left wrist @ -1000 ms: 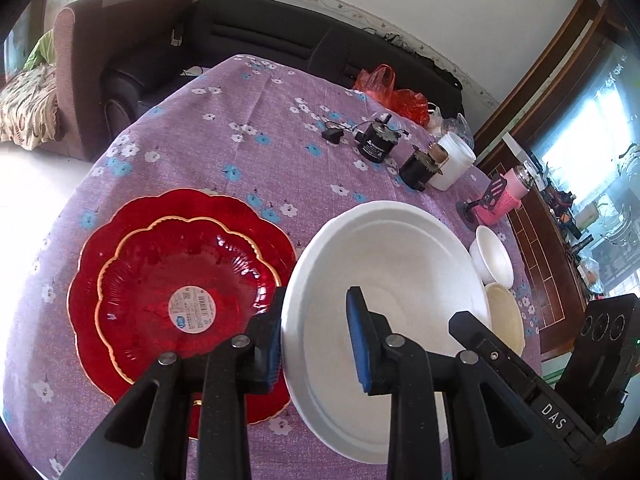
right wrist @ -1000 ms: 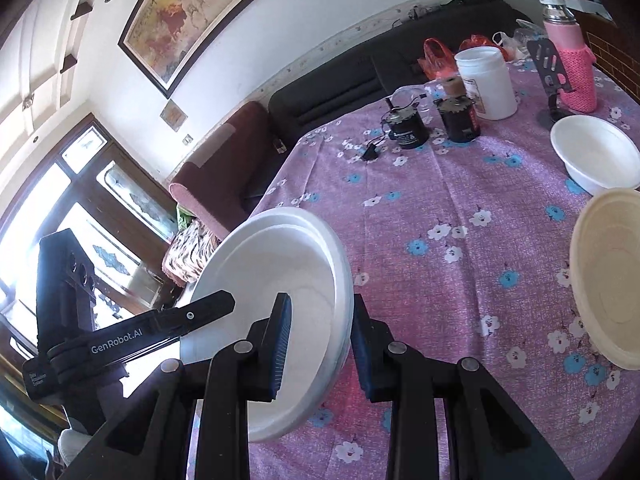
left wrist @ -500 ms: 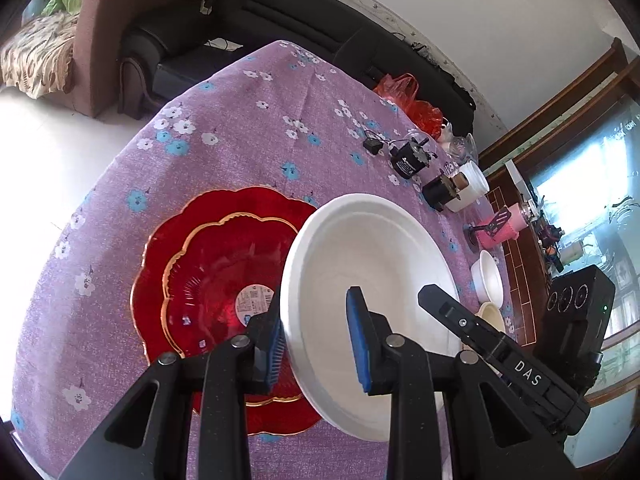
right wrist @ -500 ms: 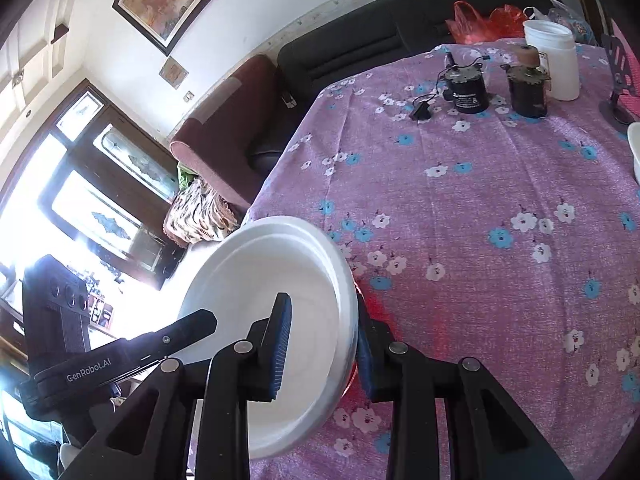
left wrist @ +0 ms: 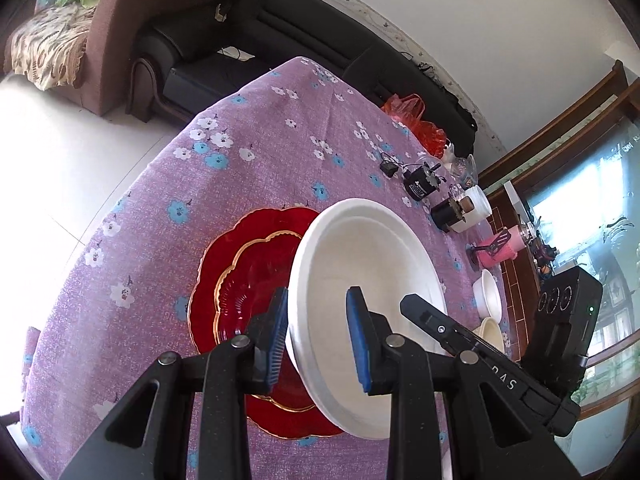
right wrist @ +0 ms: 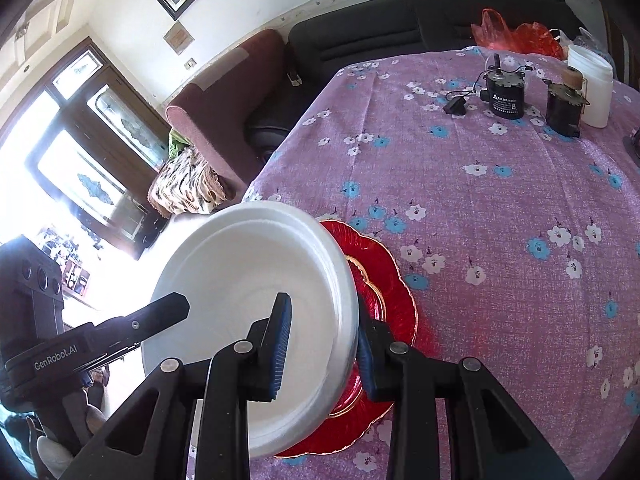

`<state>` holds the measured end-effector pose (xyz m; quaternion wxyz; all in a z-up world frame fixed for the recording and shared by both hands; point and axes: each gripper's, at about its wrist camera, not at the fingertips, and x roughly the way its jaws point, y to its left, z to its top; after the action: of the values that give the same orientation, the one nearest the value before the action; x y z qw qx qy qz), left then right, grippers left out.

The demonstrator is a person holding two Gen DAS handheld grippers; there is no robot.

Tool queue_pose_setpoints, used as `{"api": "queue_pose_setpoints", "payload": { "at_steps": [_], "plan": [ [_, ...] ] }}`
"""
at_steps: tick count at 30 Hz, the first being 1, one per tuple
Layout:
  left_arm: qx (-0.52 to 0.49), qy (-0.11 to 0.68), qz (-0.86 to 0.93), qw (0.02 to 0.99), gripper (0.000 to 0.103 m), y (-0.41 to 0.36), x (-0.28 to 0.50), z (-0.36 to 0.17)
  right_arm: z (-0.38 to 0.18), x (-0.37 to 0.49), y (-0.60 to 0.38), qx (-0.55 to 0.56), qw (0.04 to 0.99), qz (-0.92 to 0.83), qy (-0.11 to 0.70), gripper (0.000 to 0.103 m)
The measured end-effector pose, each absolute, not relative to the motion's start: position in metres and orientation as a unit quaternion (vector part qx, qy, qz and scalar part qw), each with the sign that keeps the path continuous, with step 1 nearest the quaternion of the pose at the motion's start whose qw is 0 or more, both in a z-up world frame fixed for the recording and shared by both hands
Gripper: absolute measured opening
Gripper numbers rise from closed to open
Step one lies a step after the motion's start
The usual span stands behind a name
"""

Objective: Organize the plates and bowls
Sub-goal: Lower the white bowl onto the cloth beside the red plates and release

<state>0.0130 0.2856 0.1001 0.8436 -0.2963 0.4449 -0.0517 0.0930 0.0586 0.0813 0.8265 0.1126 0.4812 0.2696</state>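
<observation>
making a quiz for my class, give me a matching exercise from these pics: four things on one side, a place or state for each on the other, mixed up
Things:
1. white plate
2. red plates
3. white jar
4. small white bowl

Places or states:
A. stacked on the purple cloth
B. far side of the table, beside a black motor
C. held at its rim by both grippers
D. near the pink bottle

Pairs: 1-C, 2-A, 3-B, 4-D

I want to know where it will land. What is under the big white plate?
Under the white plate are two stacked red plates on the purple tablecloth. Their covered part, and anything lying on it, cannot be seen.
</observation>
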Motion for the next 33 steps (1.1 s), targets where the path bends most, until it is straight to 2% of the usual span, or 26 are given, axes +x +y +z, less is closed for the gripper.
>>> {"api": "queue_pose_setpoints", "payload": {
  "at_steps": [2, 5, 14, 20, 28, 33],
  "plan": [
    [-0.292, 0.441, -0.063, 0.846, 0.027, 0.282, 0.012, 0.105, 0.081, 0.093, 0.056, 0.113, 0.826, 0.267, 0.483, 0.034],
    [-0.299, 0.432, -0.093, 0.846, 0.037, 0.278, 0.012, 0.114, 0.079, 0.097, 0.047, 0.122, 0.822, 0.263, 0.490, 0.034],
    [-0.287, 0.407, -0.133, 0.857, 0.037, 0.259, 0.009, 0.147, 0.067, 0.105, 0.025, 0.190, 0.795, 0.269, 0.510, 0.034],
    [-0.278, 0.411, -0.130, 0.859, 0.037, 0.243, 0.015, 0.144, 0.078, 0.102, 0.011, 0.192, 0.805, 0.262, 0.496, 0.034],
    [-0.250, 0.453, -0.174, 0.838, 0.042, 0.169, 0.033, 0.118, 0.104, 0.066, -0.044, 0.094, 0.869, 0.194, 0.445, 0.033],
    [-0.187, 0.478, -0.163, 0.842, 0.045, 0.103, 0.049, 0.092, 0.093, 0.058, -0.080, 0.031, 0.891, 0.128, 0.435, 0.033]
  ]
}}
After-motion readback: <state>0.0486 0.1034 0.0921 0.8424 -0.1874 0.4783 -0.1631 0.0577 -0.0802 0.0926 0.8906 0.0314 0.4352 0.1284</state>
